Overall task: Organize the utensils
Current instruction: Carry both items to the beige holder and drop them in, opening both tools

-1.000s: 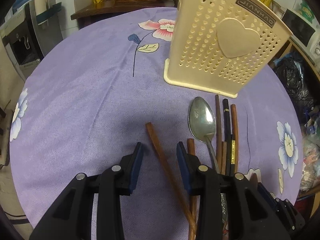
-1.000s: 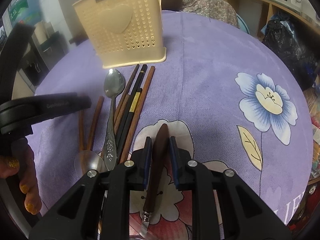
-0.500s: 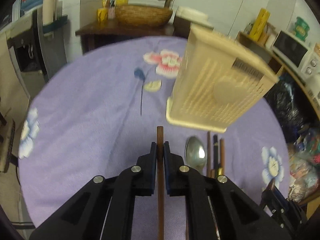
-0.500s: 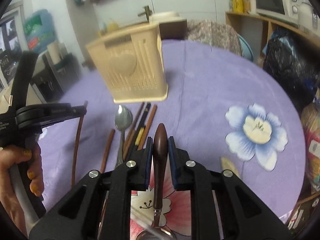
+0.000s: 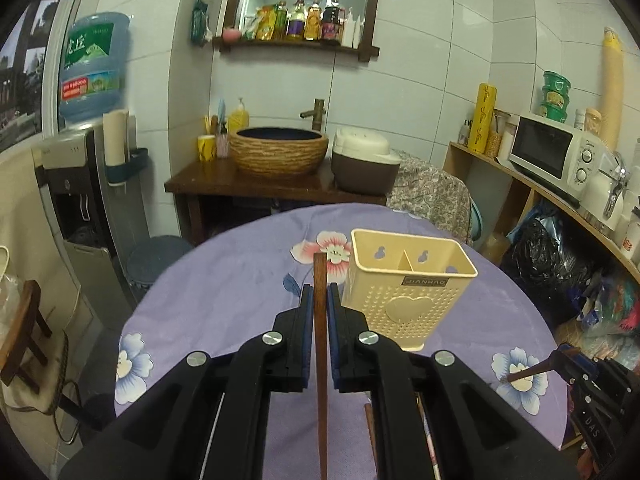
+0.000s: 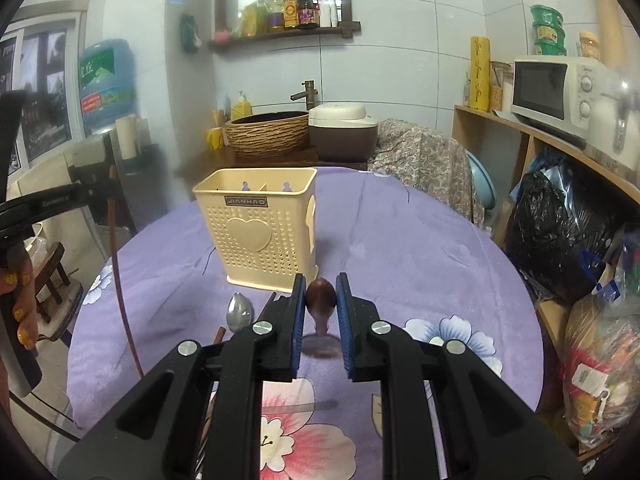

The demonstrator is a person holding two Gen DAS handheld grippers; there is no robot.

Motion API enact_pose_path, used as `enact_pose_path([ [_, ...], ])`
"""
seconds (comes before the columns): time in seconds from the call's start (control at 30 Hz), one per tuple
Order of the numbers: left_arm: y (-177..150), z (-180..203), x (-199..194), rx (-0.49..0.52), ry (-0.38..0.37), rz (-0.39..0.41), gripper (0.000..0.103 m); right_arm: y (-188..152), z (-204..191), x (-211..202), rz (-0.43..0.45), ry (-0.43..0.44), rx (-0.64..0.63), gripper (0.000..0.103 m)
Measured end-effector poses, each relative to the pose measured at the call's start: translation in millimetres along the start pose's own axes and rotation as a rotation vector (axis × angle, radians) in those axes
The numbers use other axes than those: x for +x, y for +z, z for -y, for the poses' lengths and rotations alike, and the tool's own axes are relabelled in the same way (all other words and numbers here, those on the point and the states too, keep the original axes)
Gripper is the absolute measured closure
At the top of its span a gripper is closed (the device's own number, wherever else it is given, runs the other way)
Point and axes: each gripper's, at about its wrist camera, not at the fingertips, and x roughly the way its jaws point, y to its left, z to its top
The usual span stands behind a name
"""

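Observation:
My left gripper (image 5: 319, 300) is shut on a brown wooden chopstick (image 5: 320, 344) and holds it upright above the table, just left of the cream utensil holder (image 5: 404, 300). My right gripper (image 6: 320, 300) is shut on the dark wooden handle of a utensil (image 6: 320, 300), raised in front of the holder (image 6: 260, 228). The chopstick (image 6: 120, 288) and the left gripper (image 6: 52, 204) also show at the left of the right wrist view. A metal spoon (image 6: 239, 315) and more chopsticks (image 6: 270, 300) lie on the table before the holder.
The round table has a purple flowered cloth (image 5: 224, 292). Behind it stand a woven basin (image 5: 280, 150) on a dark stand and a rice cooker (image 5: 362, 164). A shelf with a microwave (image 5: 556, 152) and a black bag (image 5: 540, 268) are at the right. A water dispenser (image 5: 80, 184) is at the left.
Both grippers have risen from the table with their utensils. The left one closed on the chopstick a second ago. The views now look level across the room instead of down.

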Motion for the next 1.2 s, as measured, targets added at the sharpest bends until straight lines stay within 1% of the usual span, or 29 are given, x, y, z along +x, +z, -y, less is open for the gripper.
enact_pose_path([
  [0.13, 4.2, 0.4, -3.1, -0.002, 0.001, 0.016, 0.095, 7.1, -1.0, 2.7, -0.007, -0.002, -0.036, 0.087],
  [0.27, 10.3, -2.8, -7.3, 0.002, 0.008, 0.036, 0.095, 16.8, -1.1, 1.5, -0.001, 0.012, -0.045, 0.087],
  [0.37, 19.8, -5.7, -11.2, 0.0, 0.01, 0.053, 0.095, 25.3, -1.3, -0.4, 0.014, 0.023, -0.049, 0.087],
  [0.47, 33.5, -6.2, -15.6, 0.004, 0.013, 0.074, 0.095, 43.0, -3.2, -0.6, 0.028, 0.047, -0.056, 0.087],
  [0.5, 42.7, -6.5, -17.7, 0.005, 0.013, 0.085, 0.095, 48.8, -4.3, -1.1, 0.033, 0.055, -0.057, 0.087],
  [0.57, 57.8, -6.9, -21.5, 0.003, -0.002, 0.095, 0.095, 70.1, -6.5, -1.7, 0.046, 0.077, -0.061, 0.087],
  [0.6, 71.4, -6.5, -24.1, 0.001, -0.013, 0.102, 0.095, 80.8, -7.6, -2.6, 0.054, 0.088, -0.065, 0.087],
  [0.7, 103.1, -2.3, -32.0, 0.002, -0.04, 0.125, 0.095, 124.4, -13.4, -8.2, 0.096, 0.121, -0.08, 0.087],
  [0.8, 144.3, 8.6, -45.9, -0.002, -0.07, 0.177, 0.095, 165.2, -19.4, -13.2, 0.145, 0.124, -0.085, 0.087],
  [0.9, 172.6, 23.5, -52.4, 0.014, -0.068, 0.231, 0.095, 195.0, -25.4, -6.4, 0.175, 0.116, -0.083, 0.087],
  [1.0, 186.9, 36.8, -43.3, 0.004, -0.073, 0.244, 0.095, 208.1, -31.7, 9.3, 0.189, 0.101, -0.099, 0.087],
  [1.07, 188.8, 42.2, -31.8, -0.005, -0.072, 0.239, 0.095, 211.5, -34.7, 25.1, 0.181, 0.099, -0.092, 0.087],
  [1.17, 182.6, 52.2, -8.4, -0.001, -0.06, 0.216, 0.095, 205.8, -36.5, 50.7, 0.159, 0.104, -0.079, 0.087],
  [1.2, 175.9, 55.7, 2.8, 0.002, -0.062, 0.196, 0.095, 200.6, -36.5, 59.6, 0.145, 0.103, -0.073, 0.087],
])
